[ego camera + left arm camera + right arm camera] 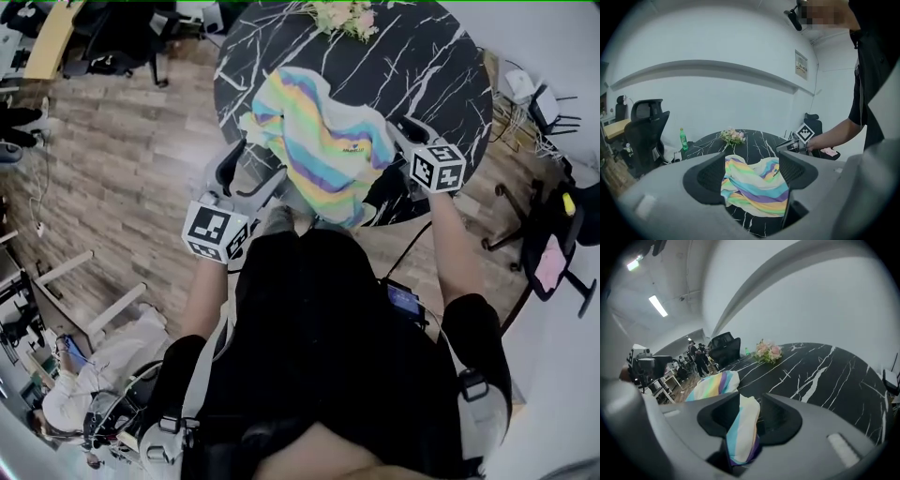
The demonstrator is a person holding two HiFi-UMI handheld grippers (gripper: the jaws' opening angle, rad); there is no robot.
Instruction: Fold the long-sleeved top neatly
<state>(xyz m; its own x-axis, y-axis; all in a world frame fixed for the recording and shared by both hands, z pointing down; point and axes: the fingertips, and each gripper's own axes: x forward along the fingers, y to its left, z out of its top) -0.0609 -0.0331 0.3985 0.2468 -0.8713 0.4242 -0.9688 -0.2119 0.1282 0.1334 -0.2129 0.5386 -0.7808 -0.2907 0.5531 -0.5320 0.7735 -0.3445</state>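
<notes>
Item under inspection: one long-sleeved top (323, 141), pastel-striped, bunched rather than flat. It lies at the near edge of the round black marble table (422, 66). In the head view its long axis runs on a diagonal, from the table's middle-left down to the near-right edge, where its lower end hangs over the rim toward the person. A small printed logo faces up on its right part. Collar, hem and sleeves cannot be told apart in the crumpled cloth.

Grippers: two.
- The left gripper (251, 171) sits at the top's left side by the near edge. Its jaws stand wide apart with nothing pinched, and the top (754, 185) shows beyond the gap.
- The right gripper (398, 145) is at the top's right edge. Its jaws are drawn in narrow on a fold of the striped fabric (743, 427), which fills the gap and hangs below it.

Other items: one bunch of pale flowers (345, 17) at the table's far edge, well apart from the top.
</notes>
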